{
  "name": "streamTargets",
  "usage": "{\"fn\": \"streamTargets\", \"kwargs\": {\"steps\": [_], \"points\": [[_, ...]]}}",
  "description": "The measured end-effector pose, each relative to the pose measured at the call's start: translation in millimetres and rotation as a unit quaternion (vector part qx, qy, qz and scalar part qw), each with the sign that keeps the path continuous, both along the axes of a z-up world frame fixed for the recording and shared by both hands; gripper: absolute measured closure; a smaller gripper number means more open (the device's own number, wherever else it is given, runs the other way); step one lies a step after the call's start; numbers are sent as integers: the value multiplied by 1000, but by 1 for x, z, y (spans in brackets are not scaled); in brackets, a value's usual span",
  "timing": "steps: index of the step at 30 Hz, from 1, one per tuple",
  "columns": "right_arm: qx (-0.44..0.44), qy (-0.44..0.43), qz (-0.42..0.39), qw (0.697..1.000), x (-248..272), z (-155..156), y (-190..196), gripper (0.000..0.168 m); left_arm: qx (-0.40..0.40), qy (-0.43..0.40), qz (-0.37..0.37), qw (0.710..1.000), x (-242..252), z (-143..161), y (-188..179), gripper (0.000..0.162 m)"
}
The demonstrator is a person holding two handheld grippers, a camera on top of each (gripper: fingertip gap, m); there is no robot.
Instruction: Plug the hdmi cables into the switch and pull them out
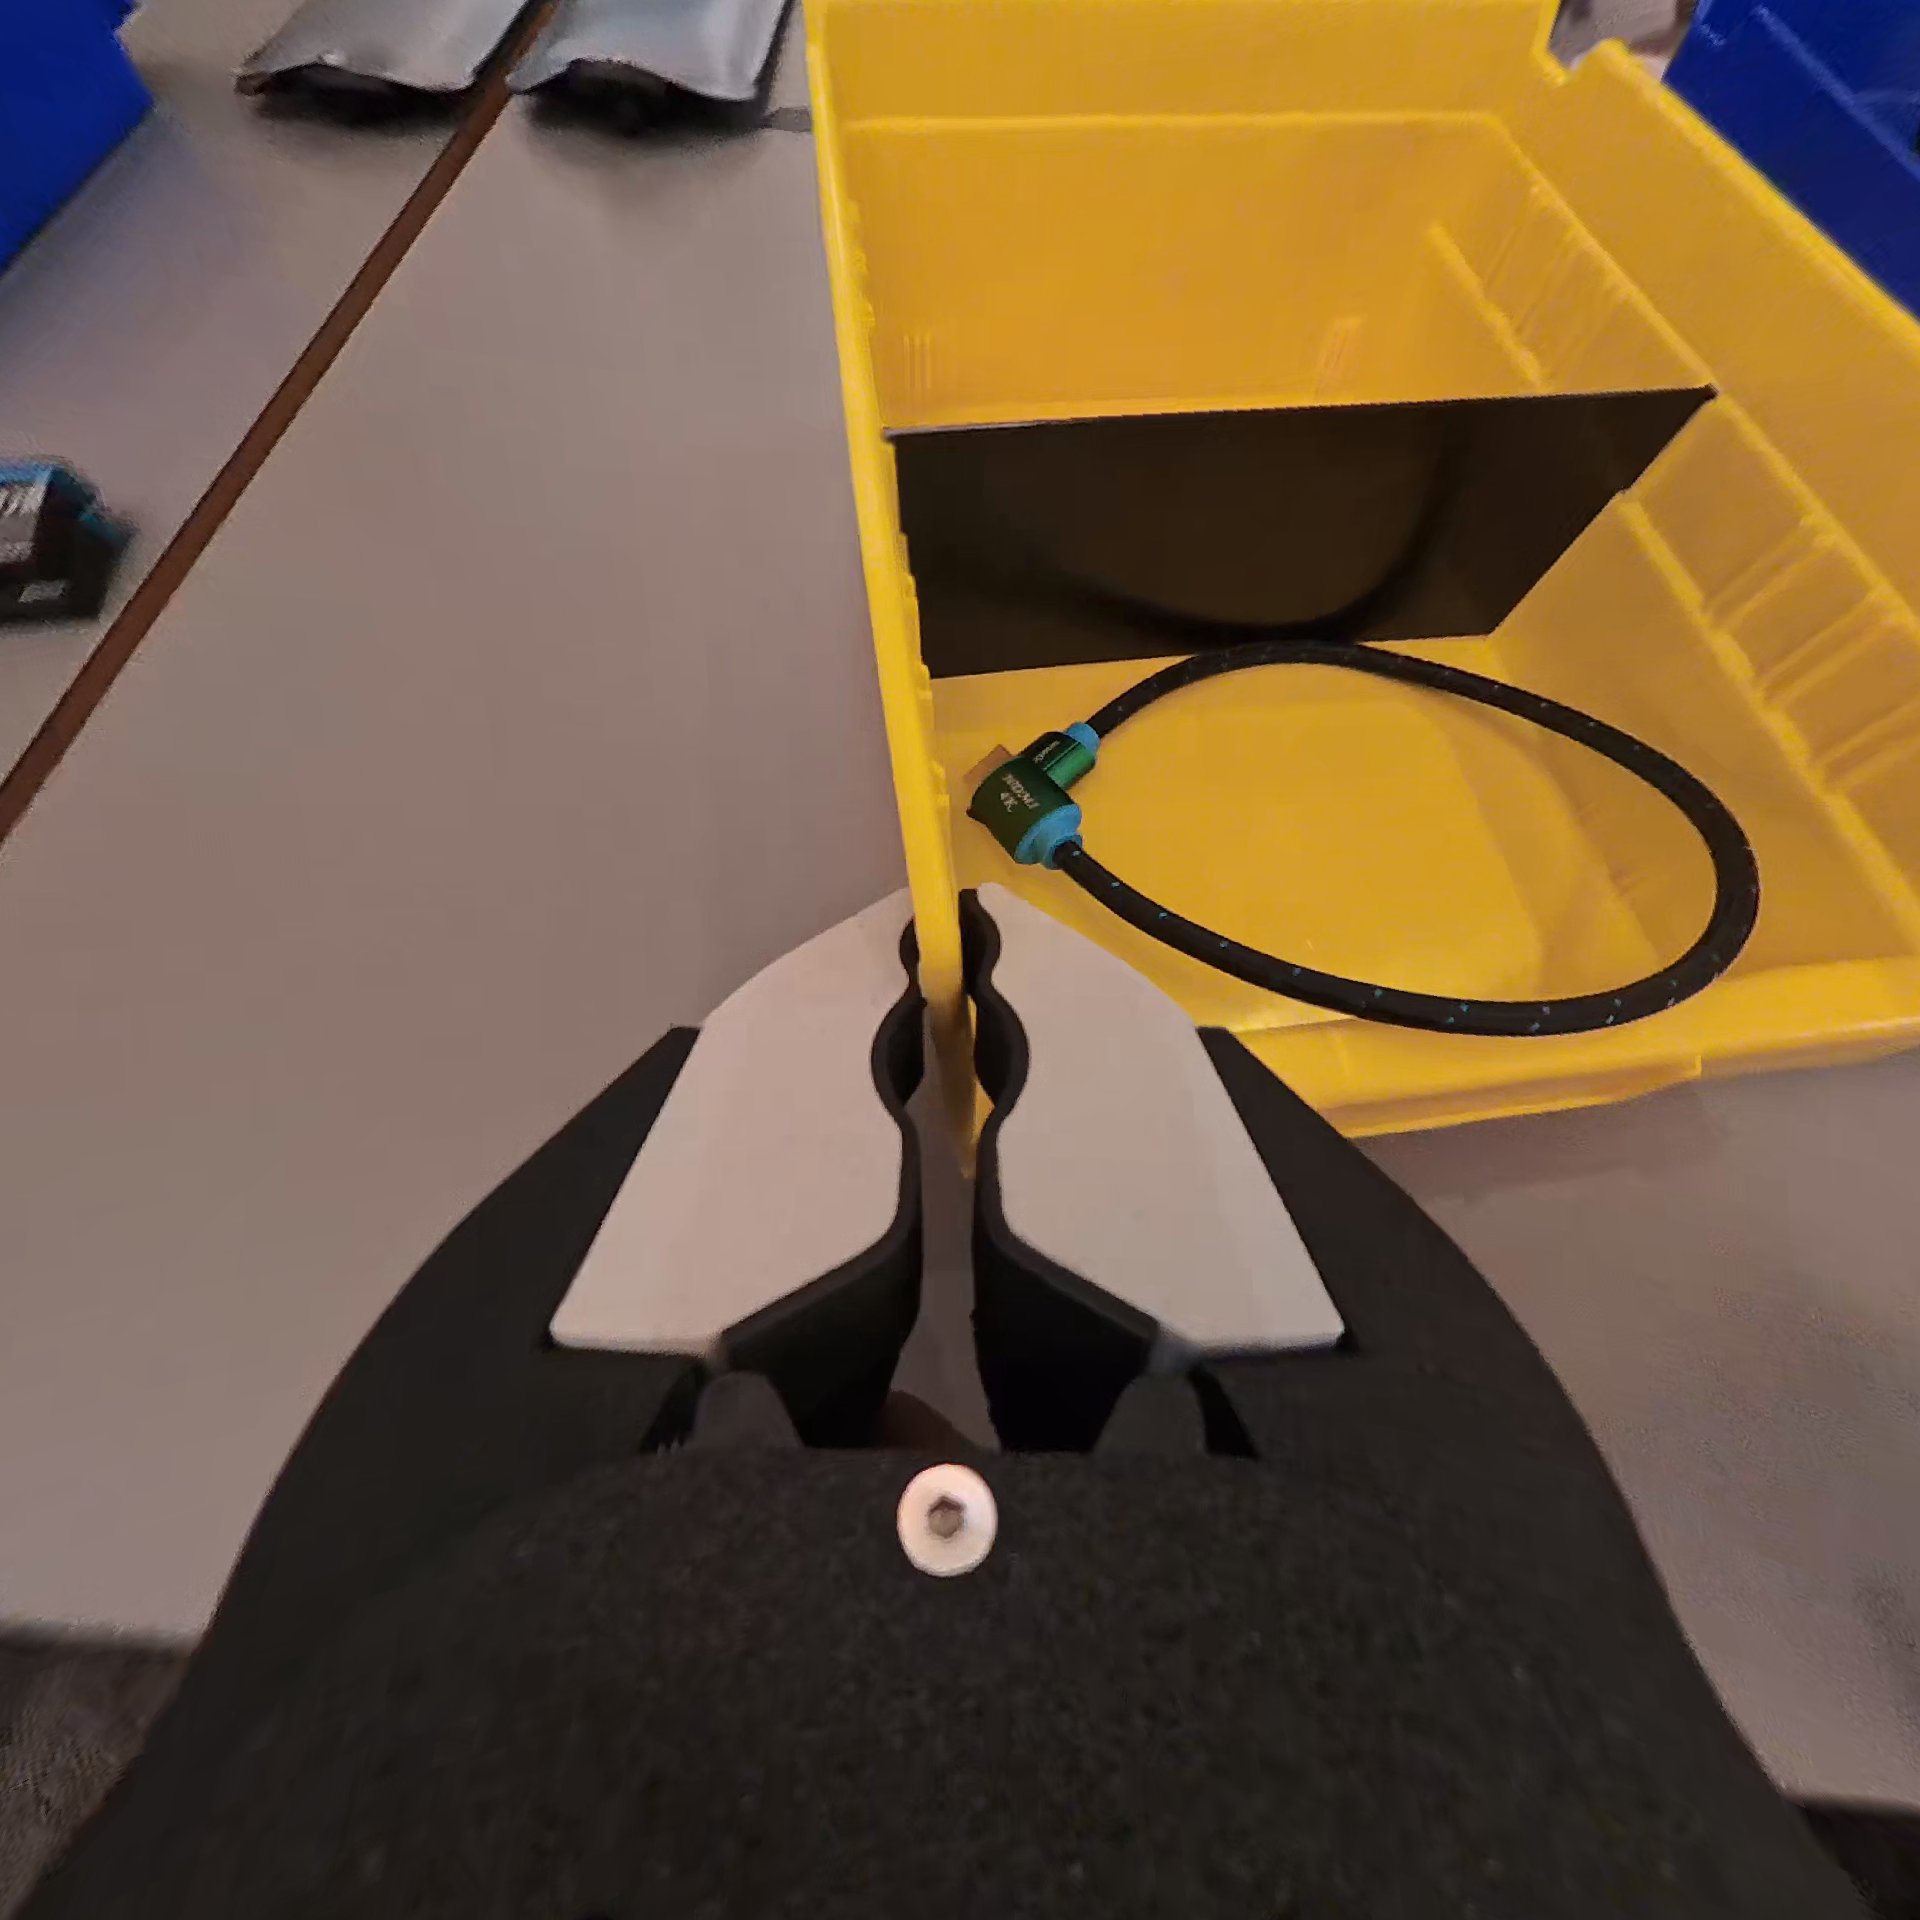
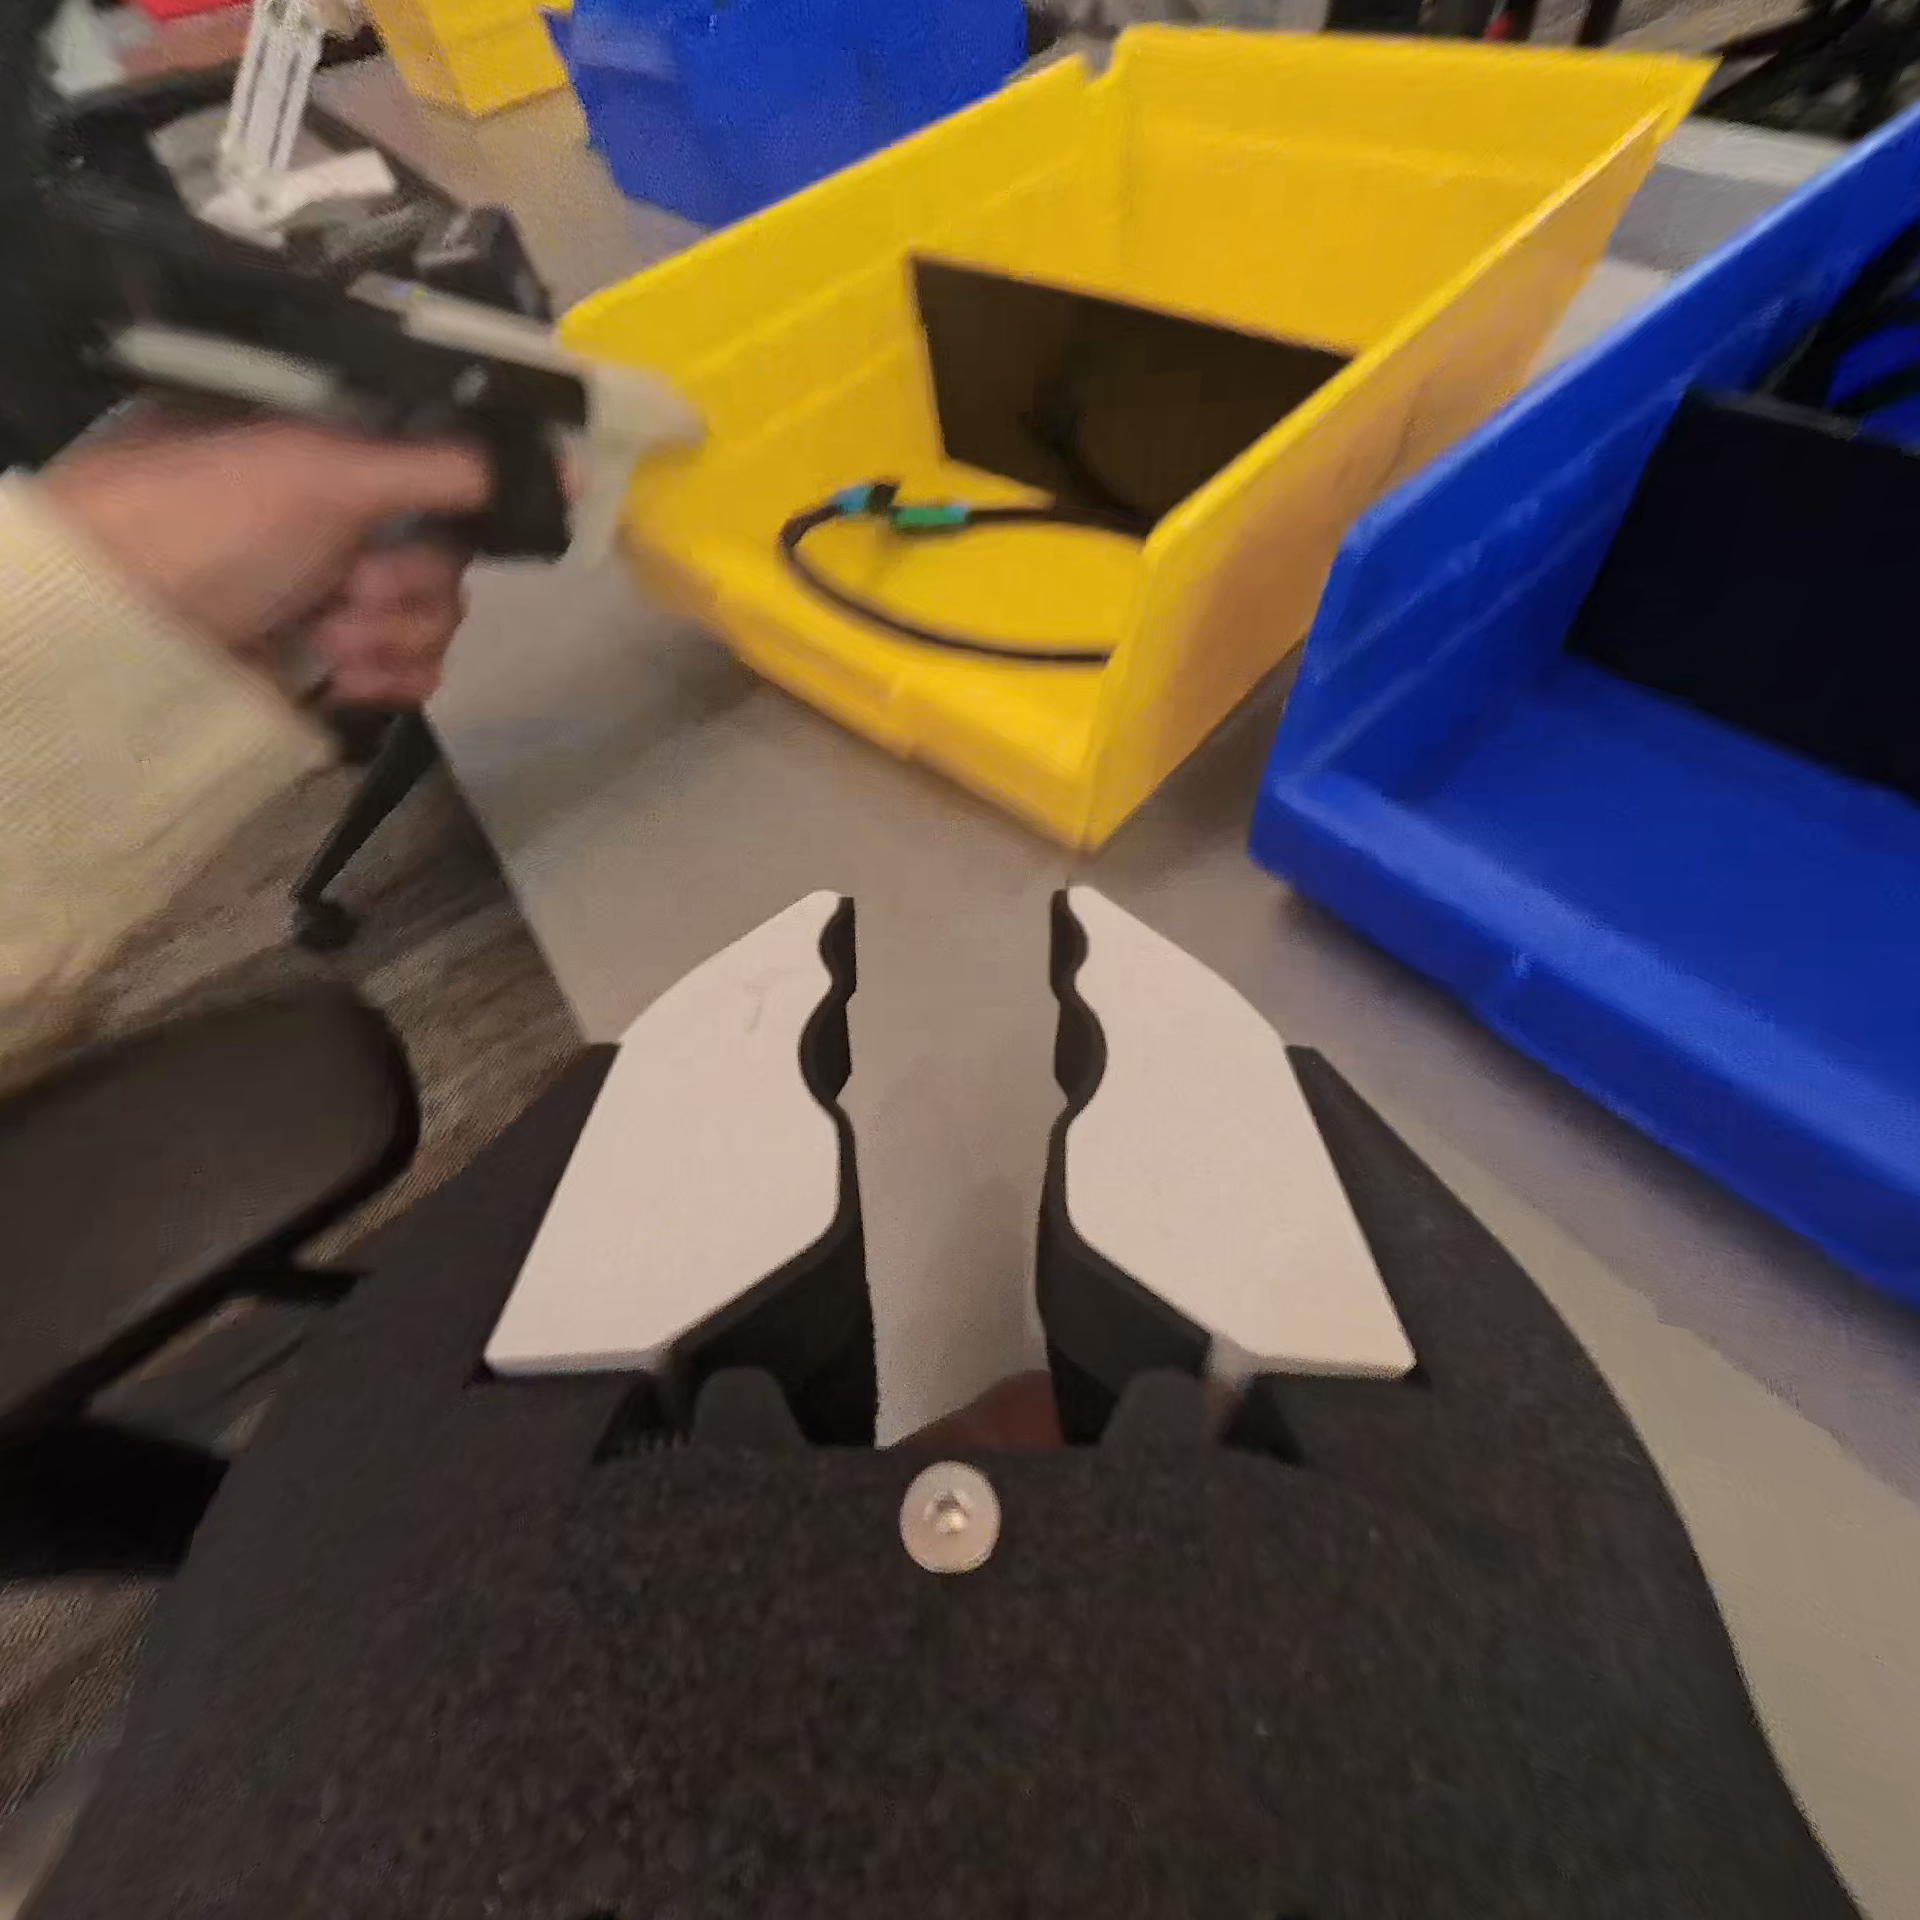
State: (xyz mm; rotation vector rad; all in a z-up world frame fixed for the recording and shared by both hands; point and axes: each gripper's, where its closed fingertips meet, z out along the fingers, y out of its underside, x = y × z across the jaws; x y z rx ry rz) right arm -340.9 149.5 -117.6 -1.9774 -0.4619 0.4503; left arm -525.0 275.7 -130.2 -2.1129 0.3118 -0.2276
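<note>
A short black braided HDMI cable (image 1: 1558, 997) with green and blue plugs (image 1: 1023, 805) lies coiled on the floor of a yellow bin (image 1: 1351, 260). My left gripper (image 1: 940, 914) is shut on the bin's left wall (image 1: 925, 727), with both pads pressing on the thin yellow edge. The right wrist view shows the same bin (image 2: 1226, 644), the cable (image 2: 935, 634), and my left gripper (image 2: 665, 426) at the bin's near corner in a person's hand. My right gripper (image 2: 954, 914) is open and empty above the grey table, short of the bin.
A black divider panel (image 1: 1247, 520) stands across the yellow bin. A blue bin (image 2: 1610, 883) stands to its right, and more bins stand behind. Dark pouches (image 1: 499, 52) and a small black and blue item (image 1: 52, 540) lie on the table (image 1: 520, 623) to the left. Left tips to right tips: about 25 cm.
</note>
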Motion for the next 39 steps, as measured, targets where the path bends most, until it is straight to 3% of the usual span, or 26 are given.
{"fn": "streamTargets", "kwargs": {"steps": [3,5,8,9,12,16,21,26,30,35,39], "points": [[-6,-23,-90,996,-4,-4,36,118,1,-7,38,999,-9,0,-39,159],[-51,-53,-156,985,-3,-24,51,122,8,-4,33,999,-9,0,-61,159],[-90,-3,-122,988,-31,-32,55,105,22,4,34,999,-9,1,-87,157],[-93,5,-110,990,-35,-31,55,108,28,11,44,999,-15,1,-92,157],[-62,61,-94,992,-32,-17,57,154,42,-4,74,996,-30,5,-104,156],[-2,8,-98,995,-31,4,49,164,98,39,93,990,-31,33,-120,156],[92,0,-110,990,-2,67,34,163,180,40,89,979,0,97,-127,157],[174,-14,-179,968,88,141,15,164,225,7,21,974,92,152,-116,157],[193,-32,-275,941,198,167,-12,164,242,-17,-76,967,209,176,-106,157],[159,-51,-411,896,364,150,-62,164,235,-10,-210,949,387,165,-113,157],[80,-55,-462,881,480,104,-89,165,197,-3,-266,944,508,118,-122,157]]}}
